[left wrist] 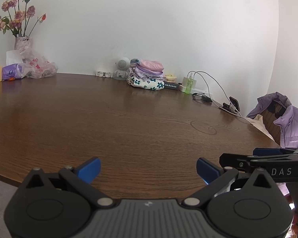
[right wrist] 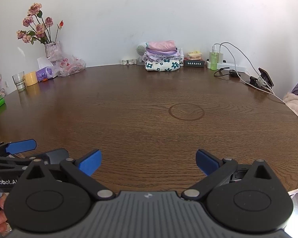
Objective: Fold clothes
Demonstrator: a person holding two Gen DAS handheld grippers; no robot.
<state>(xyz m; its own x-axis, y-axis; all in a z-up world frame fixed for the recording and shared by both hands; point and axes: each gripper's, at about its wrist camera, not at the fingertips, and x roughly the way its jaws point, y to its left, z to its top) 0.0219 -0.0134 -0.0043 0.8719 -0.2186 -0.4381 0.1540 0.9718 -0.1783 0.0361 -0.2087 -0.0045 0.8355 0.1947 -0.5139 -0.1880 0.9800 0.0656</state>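
Both hand-held tools hover side by side over the near edge of the dark brown wood-grain table [right wrist: 149, 103]. Left gripper [left wrist: 148, 170]: black linkage arms, blue fingertip pads [left wrist: 92, 168] spread wide, nothing between them. Right gripper [right wrist: 148, 161]: same build, blue pads [right wrist: 206, 161] likewise set wide apart and holding nothing; from the left wrist view it appears at the right margin as a black body with a blue tip.

Task items: a stack of folded clothes [right wrist: 162, 56] at the far edge of the table against the white wall, well apart from both grippers; the bottom piece is white with teal flowers [left wrist: 147, 83], with purple and pink pieces above it. A lilac puffer jacket [left wrist: 288, 123] hangs over a chair at the table's right side.

Far left corner: a vase of dried pink roses [right wrist: 51, 48], a crumpled clear plastic bag [right wrist: 71, 65], a yellow cup [right wrist: 30, 79] and a clear drinking glass [right wrist: 19, 81]. Far right: a green spray bottle [right wrist: 214, 59], a white power strip [right wrist: 231, 65] with grey cables, and a phone on a small stand [right wrist: 265, 77]. A faint ring mark [right wrist: 186, 111] lies on the table surface right of centre.
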